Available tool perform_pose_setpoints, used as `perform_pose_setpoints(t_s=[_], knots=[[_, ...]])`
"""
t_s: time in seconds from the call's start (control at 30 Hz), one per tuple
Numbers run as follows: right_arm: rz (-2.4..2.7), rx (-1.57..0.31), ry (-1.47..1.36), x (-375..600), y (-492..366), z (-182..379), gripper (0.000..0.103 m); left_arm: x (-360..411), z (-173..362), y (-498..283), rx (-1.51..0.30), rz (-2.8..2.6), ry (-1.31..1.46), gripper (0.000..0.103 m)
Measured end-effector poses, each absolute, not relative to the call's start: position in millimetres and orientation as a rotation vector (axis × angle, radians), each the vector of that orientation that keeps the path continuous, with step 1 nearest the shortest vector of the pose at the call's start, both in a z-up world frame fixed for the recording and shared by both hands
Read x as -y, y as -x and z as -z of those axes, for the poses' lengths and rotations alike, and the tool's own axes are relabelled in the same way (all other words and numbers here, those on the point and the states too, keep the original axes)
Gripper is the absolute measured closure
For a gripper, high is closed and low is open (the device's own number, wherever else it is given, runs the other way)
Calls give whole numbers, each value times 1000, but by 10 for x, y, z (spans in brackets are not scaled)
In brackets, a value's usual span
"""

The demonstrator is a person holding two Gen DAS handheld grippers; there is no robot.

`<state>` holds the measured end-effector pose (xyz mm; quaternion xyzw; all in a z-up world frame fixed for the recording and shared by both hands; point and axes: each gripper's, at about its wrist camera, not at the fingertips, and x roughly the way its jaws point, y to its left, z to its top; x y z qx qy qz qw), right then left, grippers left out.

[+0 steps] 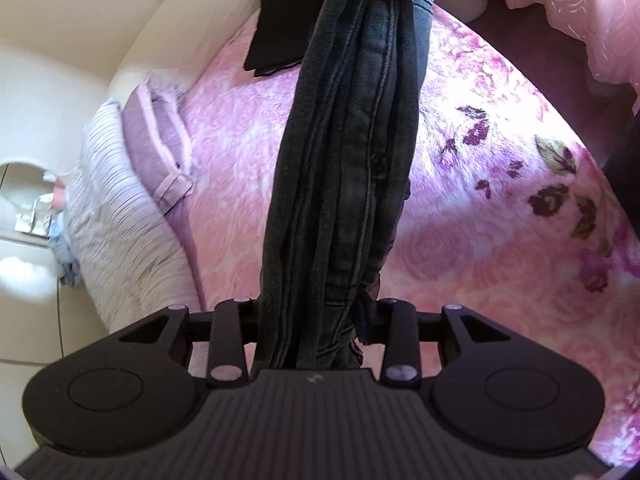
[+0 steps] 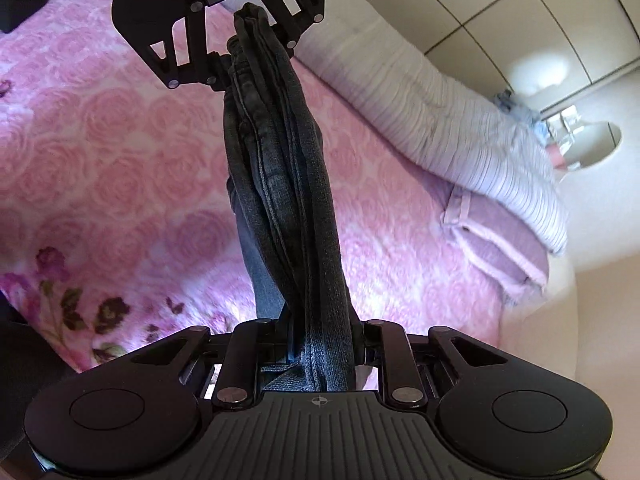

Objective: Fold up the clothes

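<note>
Dark jeans stretched in the air between two grippers, above a pink bed.

The bed point(image 1: 460, 240) fills the room's middle under a pink rose-patterned blanket point(image 2: 112, 152), with cream cupboard doors point(image 2: 520, 12) and a pale wall behind. A ribbed lilac pillow point(image 2: 460, 120) and a mauve folded cover point(image 1: 156, 144) lie at its head; a folded black garment point(image 1: 280, 28) rests on the blanket near the wall. The bunched jeans point(image 1: 348, 160) hang clear of the blanket, the left gripper point(image 1: 308, 340) clamped on one end, the right gripper point(image 2: 320, 356) clamped on the other.
</note>
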<state>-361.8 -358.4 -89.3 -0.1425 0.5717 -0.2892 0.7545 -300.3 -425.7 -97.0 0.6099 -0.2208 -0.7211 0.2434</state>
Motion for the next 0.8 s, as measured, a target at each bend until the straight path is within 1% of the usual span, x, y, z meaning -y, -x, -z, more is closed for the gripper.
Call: perform_pose_setpoints(t_s=[0.37,0.8], knots=[[621,-1239,358,3051,3430,722,83,3793,773,2786,652,1934,-1655,70],[662,-1292,348,2845,3530,706,83,3620,815,2905,685,1997,-1616,70]])
